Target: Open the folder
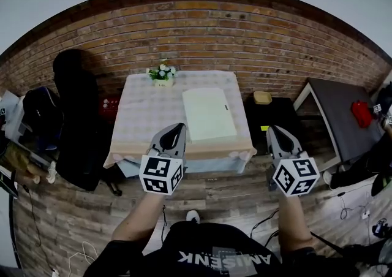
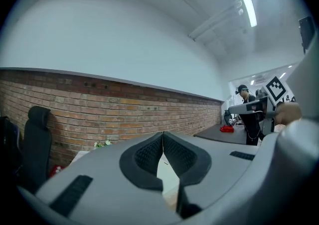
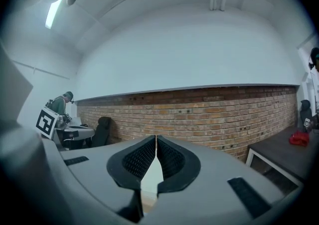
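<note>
Head view: closed folder (image 1: 209, 113), potted flowers (image 1: 162, 73)

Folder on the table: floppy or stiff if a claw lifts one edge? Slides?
Folder looks thin and lies flat, so probably light, with a cover that likely bends when lifted by one edge. It lies loose on the tablecloth, so a push may slide it or bunch the cloth.

Tally. Two grey tongs with marker cubes: left tongs (image 1: 178, 127), right tongs (image 1: 274, 129). One pale green flat folder (image 1: 209, 113). One cloth-covered bench (image 1: 144, 122). One small pot of white flowers (image 1: 162, 74). One black office chair (image 1: 76, 110). One small yellow box (image 1: 262, 97). One dark-topped side table (image 1: 334, 116). One red object (image 1: 361, 113).
</note>
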{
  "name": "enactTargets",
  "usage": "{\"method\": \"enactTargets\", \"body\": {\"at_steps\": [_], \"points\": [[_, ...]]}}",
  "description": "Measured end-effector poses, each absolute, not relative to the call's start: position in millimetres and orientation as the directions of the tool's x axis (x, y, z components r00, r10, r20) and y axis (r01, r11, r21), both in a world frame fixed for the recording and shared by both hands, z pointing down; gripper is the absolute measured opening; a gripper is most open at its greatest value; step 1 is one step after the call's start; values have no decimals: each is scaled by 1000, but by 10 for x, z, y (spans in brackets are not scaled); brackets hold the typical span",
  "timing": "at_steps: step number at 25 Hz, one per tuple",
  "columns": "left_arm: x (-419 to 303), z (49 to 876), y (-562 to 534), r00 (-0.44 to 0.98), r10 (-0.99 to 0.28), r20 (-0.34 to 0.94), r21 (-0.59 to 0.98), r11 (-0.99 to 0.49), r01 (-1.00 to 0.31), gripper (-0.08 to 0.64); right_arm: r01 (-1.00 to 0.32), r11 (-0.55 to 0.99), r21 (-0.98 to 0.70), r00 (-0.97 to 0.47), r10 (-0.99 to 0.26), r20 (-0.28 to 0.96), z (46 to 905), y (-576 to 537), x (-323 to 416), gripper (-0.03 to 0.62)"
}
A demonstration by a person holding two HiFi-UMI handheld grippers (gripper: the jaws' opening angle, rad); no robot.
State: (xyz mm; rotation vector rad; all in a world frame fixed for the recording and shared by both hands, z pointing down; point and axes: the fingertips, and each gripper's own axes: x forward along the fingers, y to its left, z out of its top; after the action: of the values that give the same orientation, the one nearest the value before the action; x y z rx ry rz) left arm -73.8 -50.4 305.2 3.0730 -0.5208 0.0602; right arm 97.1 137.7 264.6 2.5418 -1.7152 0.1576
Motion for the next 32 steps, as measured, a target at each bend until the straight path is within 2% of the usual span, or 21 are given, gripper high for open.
{"method": "enactTargets", "body": {"at_steps": [15, 32], "points": [[-650, 3248, -1037, 946, -319, 49, 44, -946, -321, 14, -943, -333, 4, 331, -935, 129, 2728, 591, 1163, 43], [144, 3516, -1234, 903, -417, 99, 50, -905, -423, 15, -982, -188, -32, 181, -971, 154, 2917, -99, 2315, 43]]}}
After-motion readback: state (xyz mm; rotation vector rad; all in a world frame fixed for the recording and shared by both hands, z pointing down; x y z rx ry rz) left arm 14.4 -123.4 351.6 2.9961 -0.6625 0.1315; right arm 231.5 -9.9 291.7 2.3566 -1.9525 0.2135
